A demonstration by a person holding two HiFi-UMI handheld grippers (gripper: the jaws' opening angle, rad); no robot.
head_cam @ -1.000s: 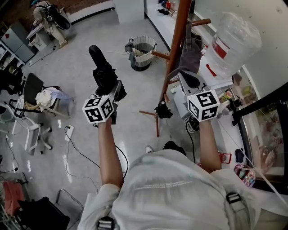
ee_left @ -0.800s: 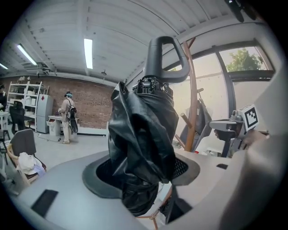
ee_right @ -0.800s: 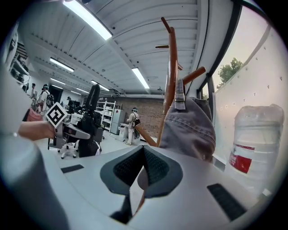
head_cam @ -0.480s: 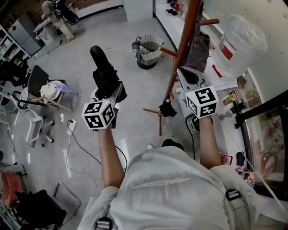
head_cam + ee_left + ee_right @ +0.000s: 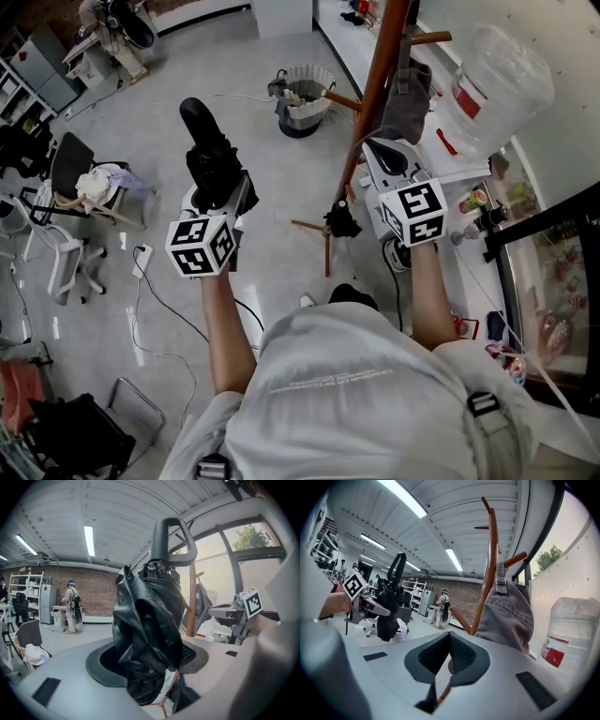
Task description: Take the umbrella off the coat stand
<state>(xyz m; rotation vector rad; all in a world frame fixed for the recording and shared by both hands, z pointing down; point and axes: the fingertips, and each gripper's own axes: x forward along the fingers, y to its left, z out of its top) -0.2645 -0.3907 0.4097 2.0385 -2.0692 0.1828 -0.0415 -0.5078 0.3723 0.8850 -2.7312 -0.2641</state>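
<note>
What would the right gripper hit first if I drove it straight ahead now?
Probably the coat stand: its brown pole rises just beyond the right gripper, with the grey garment hanging beside it. Depth is unclear.

The person wears a pale grey short-sleeved T-shirt (image 5: 347, 384) with faint lighter lines of print across the back; it fills the lower middle of the head view. Dark webbing straps with plastic buckles (image 5: 476, 405) sit at its lower corners. The left gripper (image 5: 150, 660) and right gripper (image 5: 449, 654) have smooth light grey moulded shells, dark grey mesh-textured pads and small dark rectangular insets. Each carries a white cube printed with black square markers: the left cube (image 5: 201, 247) at centre left, the right cube (image 5: 418, 213) at centre right.
</note>
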